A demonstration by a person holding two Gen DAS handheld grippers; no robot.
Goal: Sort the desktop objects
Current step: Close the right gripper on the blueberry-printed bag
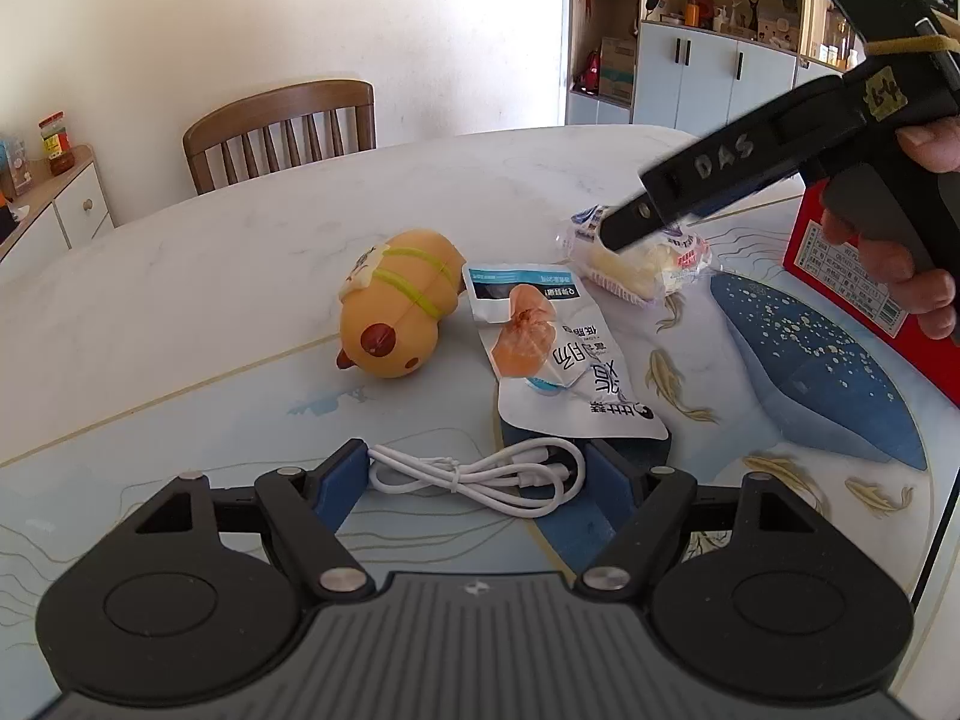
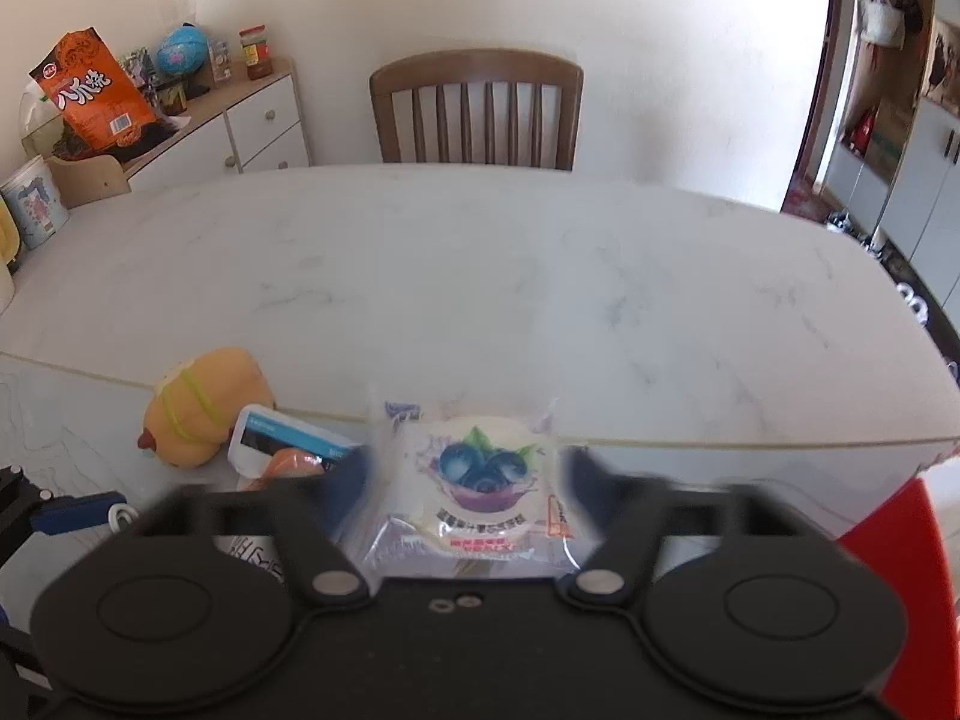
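My left gripper (image 1: pixel 477 471) is open with its jaws on either side of a coiled white cable (image 1: pixel 480 474) lying on the mat. Beyond it lie a white chicken snack pouch (image 1: pixel 558 360), an orange capybara toy (image 1: pixel 399 306) and a wrapped blueberry pastry (image 1: pixel 642 258). My right gripper (image 1: pixel 630 228) reaches in from the right and is shut on the pastry. In the right wrist view the pastry (image 2: pixel 474 480) sits between the jaws of the right gripper (image 2: pixel 468 474), slightly blurred. The toy (image 2: pixel 198 408) and the pouch (image 2: pixel 282 444) show to its left.
A red box (image 1: pixel 840 264) stands at the right by the hand. The printed blue mat (image 1: pixel 840 372) covers the near part of the marble table (image 2: pixel 480 276). A wooden chair (image 2: pixel 477 108) stands at the far side. A sideboard (image 2: pixel 240 120) with clutter is at the left.
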